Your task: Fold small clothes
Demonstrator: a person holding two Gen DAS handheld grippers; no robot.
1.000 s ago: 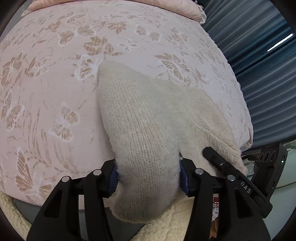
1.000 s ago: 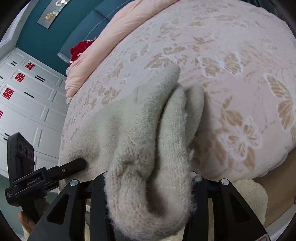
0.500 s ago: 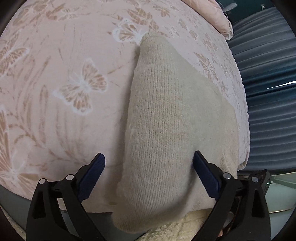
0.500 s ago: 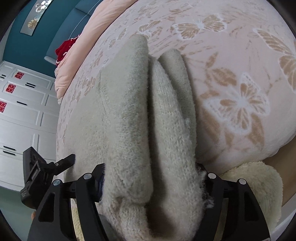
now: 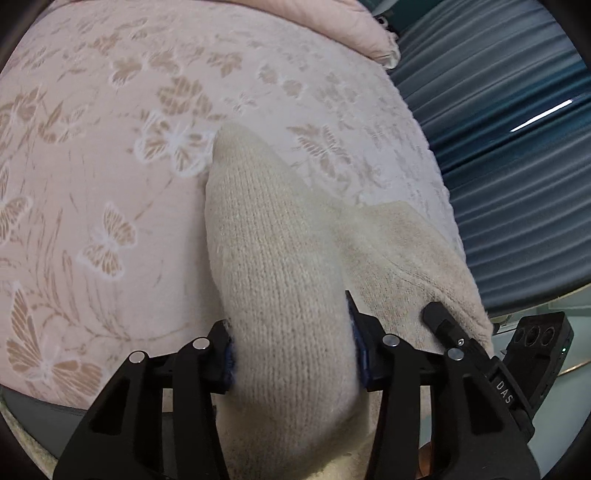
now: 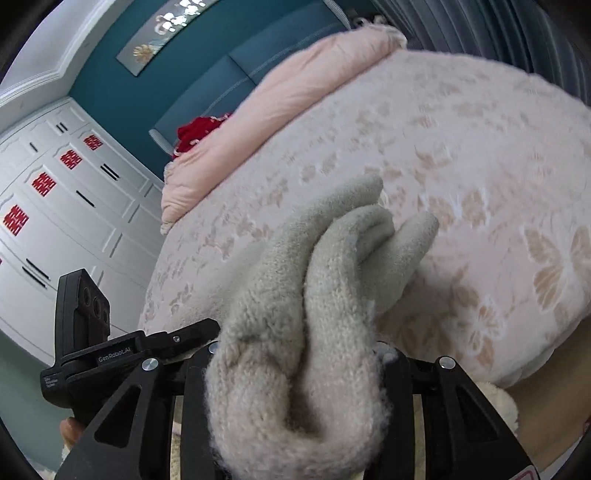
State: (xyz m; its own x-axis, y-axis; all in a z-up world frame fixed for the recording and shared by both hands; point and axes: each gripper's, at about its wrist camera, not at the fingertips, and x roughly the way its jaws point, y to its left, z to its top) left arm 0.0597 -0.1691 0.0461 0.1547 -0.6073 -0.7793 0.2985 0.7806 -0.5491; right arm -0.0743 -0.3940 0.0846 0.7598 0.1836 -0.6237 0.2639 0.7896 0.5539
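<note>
On the far left of the right wrist view, white wardrobe doors (image 6: 55, 206) with red emblems are seen, and beside them a teal wall (image 6: 177, 74) carrying a framed picture (image 6: 166, 33). At the left edge of that view the left gripper (image 6: 195, 332) is caught from the side, its fingers pushed against the near left edge of the cream knitted garment (image 6: 295, 332). In its own view, the left gripper (image 5: 291, 354) is seen clamped on a thick fold of the cream knitted garment (image 5: 280, 280), the blue pads pressed into the wool from either side. From that grip the fold is drawn up off the bed and stretched away to a rounded tip on the butterfly-print bedspread (image 5: 110, 184). To the right, a flatter part of the knit is spread over the near right edge of the bed, and the tip of the right gripper (image 5: 436, 314) is laid against it. In the right wrist view, the right gripper (image 6: 299, 354) is closed on a bunched wad of the same garment, with several rolled layers heaped between the jaws and lifted above the butterfly-print bedspread (image 6: 480, 166). At the far end of the bed a pink quilt (image 6: 295, 92) is folded, with something red (image 6: 199, 129) beside it. On the far right of the left wrist view, pleated blue curtains (image 5: 498, 147) are hung.
</note>
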